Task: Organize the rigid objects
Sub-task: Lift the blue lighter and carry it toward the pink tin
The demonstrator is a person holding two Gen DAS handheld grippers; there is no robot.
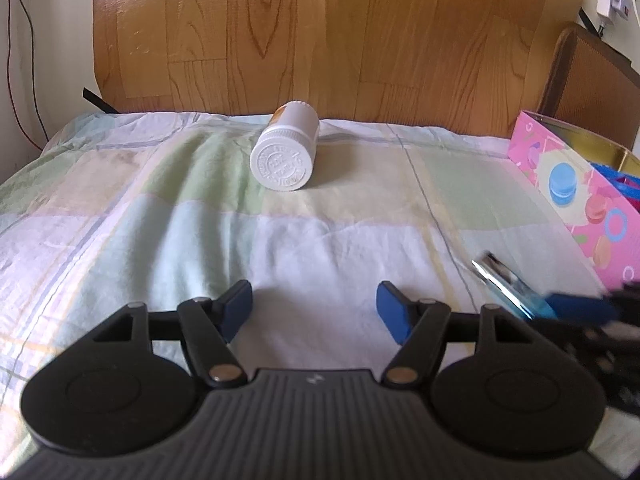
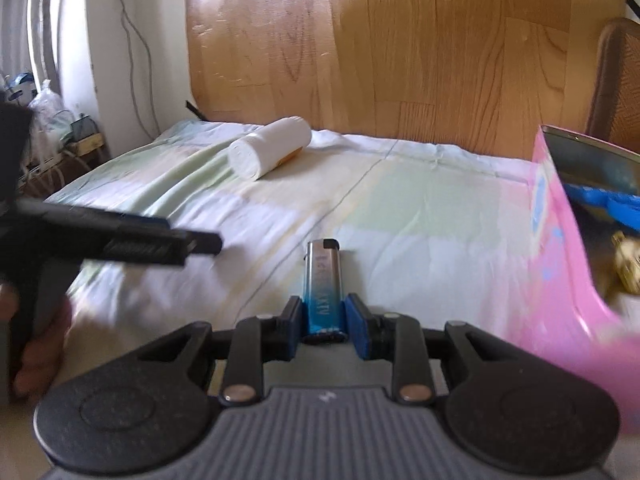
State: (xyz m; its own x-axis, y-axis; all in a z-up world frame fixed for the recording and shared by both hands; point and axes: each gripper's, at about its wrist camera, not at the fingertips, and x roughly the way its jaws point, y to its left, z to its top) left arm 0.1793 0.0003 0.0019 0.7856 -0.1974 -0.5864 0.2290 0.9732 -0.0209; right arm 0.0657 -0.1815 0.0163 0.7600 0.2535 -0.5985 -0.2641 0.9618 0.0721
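Blue-and-silver lighter clamped between right gripper pads; left gripper spread wide, empty

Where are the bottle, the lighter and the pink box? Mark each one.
bottle [image 1: 282, 156]: left wrist view, on its ribbed white cap.
lighter [image 2: 323, 284]: right wrist view, mid-body, above the blue pads.
pink box [image 1: 576, 188]: left wrist view, on its printed side wall.
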